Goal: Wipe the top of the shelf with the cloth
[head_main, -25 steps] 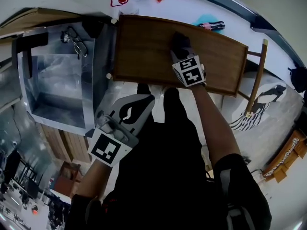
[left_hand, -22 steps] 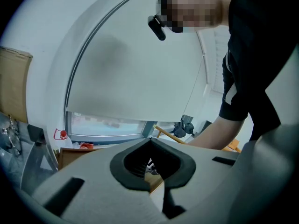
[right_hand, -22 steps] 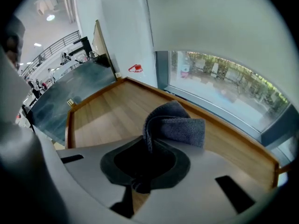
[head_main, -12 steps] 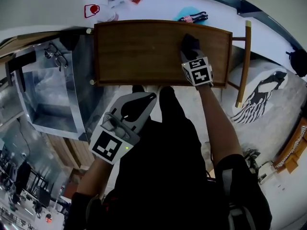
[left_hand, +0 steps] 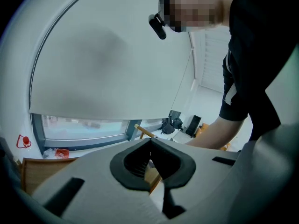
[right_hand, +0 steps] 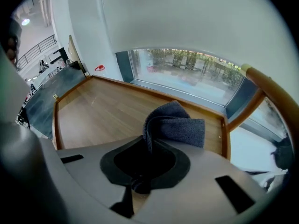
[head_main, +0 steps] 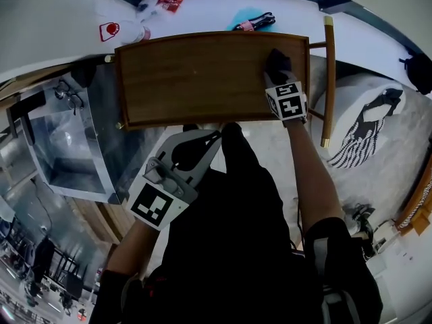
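On the smooth, rimmed wooden shelf top, near its right end, rests the dark, nubby folded cloth, pinched in your right gripper's closed jaws. Your left gripper hangs off the shelf's near edge, jaws together on nothing.

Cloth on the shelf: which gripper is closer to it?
Right. The right gripper is shut on the cloth at the right end of the shelf. The left gripper hangs off the shelf's near edge, jaws together, empty.
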Demonstrator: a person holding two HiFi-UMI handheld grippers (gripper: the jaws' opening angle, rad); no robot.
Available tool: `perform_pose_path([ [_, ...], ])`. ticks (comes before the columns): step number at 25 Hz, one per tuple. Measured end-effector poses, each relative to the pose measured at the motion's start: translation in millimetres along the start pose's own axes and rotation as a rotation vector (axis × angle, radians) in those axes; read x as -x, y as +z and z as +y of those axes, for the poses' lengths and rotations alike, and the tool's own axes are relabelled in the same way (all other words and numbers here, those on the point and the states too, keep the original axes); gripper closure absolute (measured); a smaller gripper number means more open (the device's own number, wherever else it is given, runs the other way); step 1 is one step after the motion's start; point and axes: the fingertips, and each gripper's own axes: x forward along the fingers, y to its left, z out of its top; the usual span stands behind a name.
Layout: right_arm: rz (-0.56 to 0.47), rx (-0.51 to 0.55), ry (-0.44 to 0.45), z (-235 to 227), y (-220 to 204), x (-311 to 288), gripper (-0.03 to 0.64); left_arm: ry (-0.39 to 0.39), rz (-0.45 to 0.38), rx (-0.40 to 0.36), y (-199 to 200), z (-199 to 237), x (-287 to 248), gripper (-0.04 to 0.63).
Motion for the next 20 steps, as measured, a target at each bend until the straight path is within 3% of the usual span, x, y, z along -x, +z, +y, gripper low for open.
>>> perform_pose_path([
  [11, -0.010, -0.043, -0.061, -30, -11, 15, 0.586, -0.004, 0.007, -0.018, 4, -4, -2, 0.575],
  [20, -0.153, -0.016, -0.005, 41, 55, 48, 0.585, 0.050, -0.039, -0.021, 12, 17, 50, 0.575],
])
